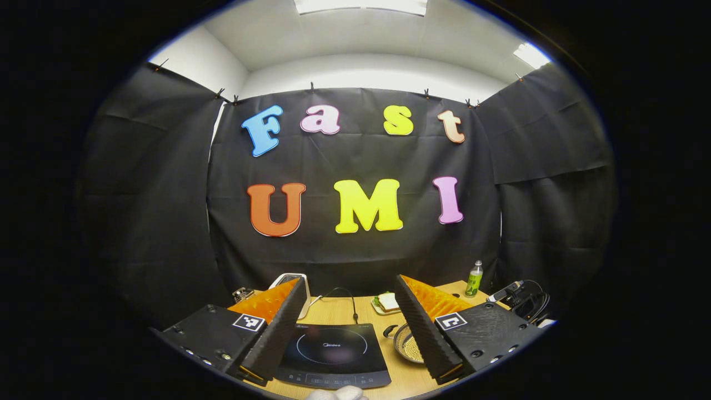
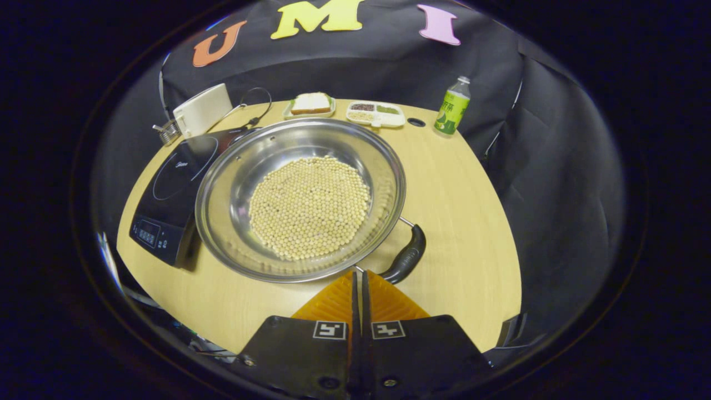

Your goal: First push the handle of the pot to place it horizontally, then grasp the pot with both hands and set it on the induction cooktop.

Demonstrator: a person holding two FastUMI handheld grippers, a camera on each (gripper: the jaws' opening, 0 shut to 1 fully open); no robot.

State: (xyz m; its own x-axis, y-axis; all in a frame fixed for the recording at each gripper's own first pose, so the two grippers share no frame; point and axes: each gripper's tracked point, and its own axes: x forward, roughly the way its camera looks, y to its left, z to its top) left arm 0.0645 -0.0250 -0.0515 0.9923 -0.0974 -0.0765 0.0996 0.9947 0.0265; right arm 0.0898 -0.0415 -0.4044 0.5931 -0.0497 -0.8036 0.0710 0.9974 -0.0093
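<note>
Nearby — bottle (image 2: 452, 105), toaster (image 2: 203, 109), sandwich (image 2: 310, 103)

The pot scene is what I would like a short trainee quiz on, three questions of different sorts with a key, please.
1. True or false: the pot already sits on the induction cooktop.
2. Multiple choice: what fills the bottom of the pot? A) water B) small pale beans C) sliced bread
3. Fill in: in the right gripper view, the right claw has its fingers closed together, and its tip is at the pot's rim beside the black ______.

Key
1. False: it stands on the wooden table, to the right of the cooktop in that view.
2. B
3. handle. The left claw is open, above the cooktop.
</note>
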